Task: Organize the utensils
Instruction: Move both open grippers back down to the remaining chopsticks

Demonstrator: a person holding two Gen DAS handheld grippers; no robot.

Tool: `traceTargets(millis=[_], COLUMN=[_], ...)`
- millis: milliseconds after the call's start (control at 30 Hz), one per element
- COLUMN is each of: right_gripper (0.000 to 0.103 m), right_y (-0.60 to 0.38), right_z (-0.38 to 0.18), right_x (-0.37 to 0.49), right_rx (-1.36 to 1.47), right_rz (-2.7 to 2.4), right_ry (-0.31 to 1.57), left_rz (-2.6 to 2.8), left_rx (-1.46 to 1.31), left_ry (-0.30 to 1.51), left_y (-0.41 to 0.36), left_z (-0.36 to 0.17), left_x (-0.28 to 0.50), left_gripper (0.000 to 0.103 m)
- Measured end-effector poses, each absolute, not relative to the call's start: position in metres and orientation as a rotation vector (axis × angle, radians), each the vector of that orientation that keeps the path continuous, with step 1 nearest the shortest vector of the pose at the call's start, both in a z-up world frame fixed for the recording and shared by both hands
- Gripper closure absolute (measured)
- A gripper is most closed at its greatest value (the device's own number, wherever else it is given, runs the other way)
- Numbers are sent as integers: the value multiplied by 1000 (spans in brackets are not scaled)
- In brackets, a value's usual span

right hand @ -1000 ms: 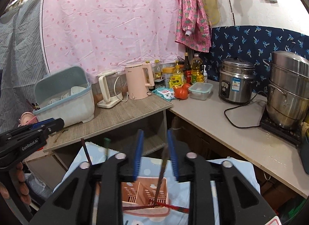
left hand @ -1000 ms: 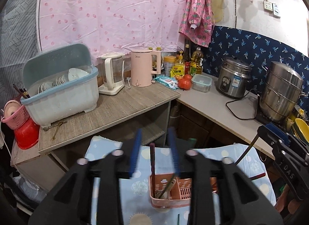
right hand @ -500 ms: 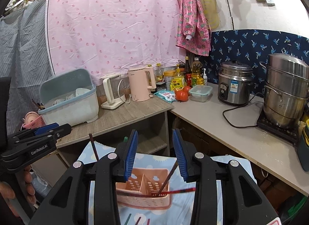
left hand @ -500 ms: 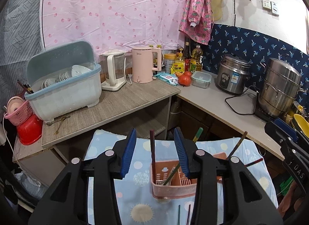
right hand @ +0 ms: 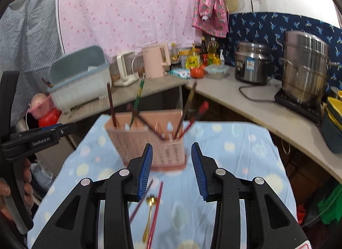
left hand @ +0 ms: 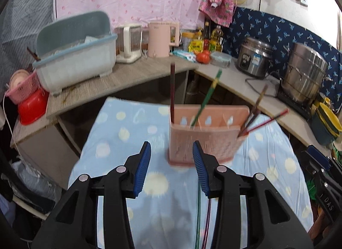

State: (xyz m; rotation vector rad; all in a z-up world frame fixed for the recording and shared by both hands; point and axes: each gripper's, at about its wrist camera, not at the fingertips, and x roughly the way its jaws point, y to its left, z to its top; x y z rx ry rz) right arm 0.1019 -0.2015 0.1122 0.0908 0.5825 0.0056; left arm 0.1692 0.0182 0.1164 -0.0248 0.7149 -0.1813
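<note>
A pink perforated plastic utensil holder with several compartments [left hand: 205,137] stands upright on a light blue tablecloth with pale sun and dot prints [left hand: 119,133], near the middle of the cloth. Several chopsticks already lean inside it: a dark brown chopstick [left hand: 172,90] stands almost vertical at the left end, a green chopstick with a yellow band [left hand: 208,97] tilts to the right in a middle part, and red and dark chopsticks [left hand: 263,120] lean out of the right end. They lean because the compartments are wide and the sticks are long, so each one rests against a wall.

The left gripper [left hand: 171,166] has its blue ribbed fingers apart and nothing is between them. The right gripper [right hand: 172,166] is the same, open and empty. Both point down toward the cloth in front of the holder, where loose utensils wait: a small golden metal spoon [right hand: 149,212] and thin red chopsticks [right hand: 157,204] lie flat just in front of the holder, and a green stick [left hand: 198,212] lies beside a purple-red one, under the left gripper.

I judge that the half-open fingers are prepared for a pick: such thin, flat things need a narrow opening and a low approach. The task is partly done.
</note>
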Motion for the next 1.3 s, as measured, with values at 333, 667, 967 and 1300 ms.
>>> traceTargets(millis=[333,667,967,1300], right_gripper=[66,66,71,85], right_y=[-183,-150,-142,-141], right_z=[24,-24,-38,-50], right_x=[39,14,17,21], right_rx=[80,65,59,56], right_rz=[8,64,78,78], right_ry=[781,884,916,954], left_rz=[-192,-220,-242,-262], left_rx=[-53,-88,-69,-44], left_ry=[893,994,1010,1025], left_y=[22,23,14,5], left_z=[29,-21,-34,-43], left_x=[110,70,57,55], left_gripper=[64,64,64,64])
